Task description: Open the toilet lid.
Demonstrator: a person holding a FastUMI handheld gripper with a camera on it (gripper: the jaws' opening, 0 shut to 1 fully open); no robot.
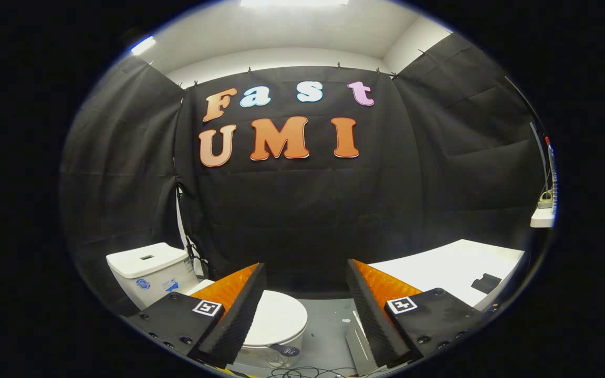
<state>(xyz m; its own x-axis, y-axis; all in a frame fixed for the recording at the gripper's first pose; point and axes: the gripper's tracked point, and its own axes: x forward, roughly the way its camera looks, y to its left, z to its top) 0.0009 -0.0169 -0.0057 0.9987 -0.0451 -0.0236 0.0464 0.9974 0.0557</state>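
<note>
Hovering hand-held gripper (305,273), ridged black-orange fingers (239,310) spread apart; smooth white oval toilet lid (276,317) closed below.

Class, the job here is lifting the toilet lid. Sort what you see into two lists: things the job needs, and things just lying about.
Needed for the job:
toilet lid, shut, beyond the left finger
toilet tank
gripper, fingers apart, holding nothing

Just lying about:
white table, beyond the right finger
dark object on the table
cables on the floor
</note>
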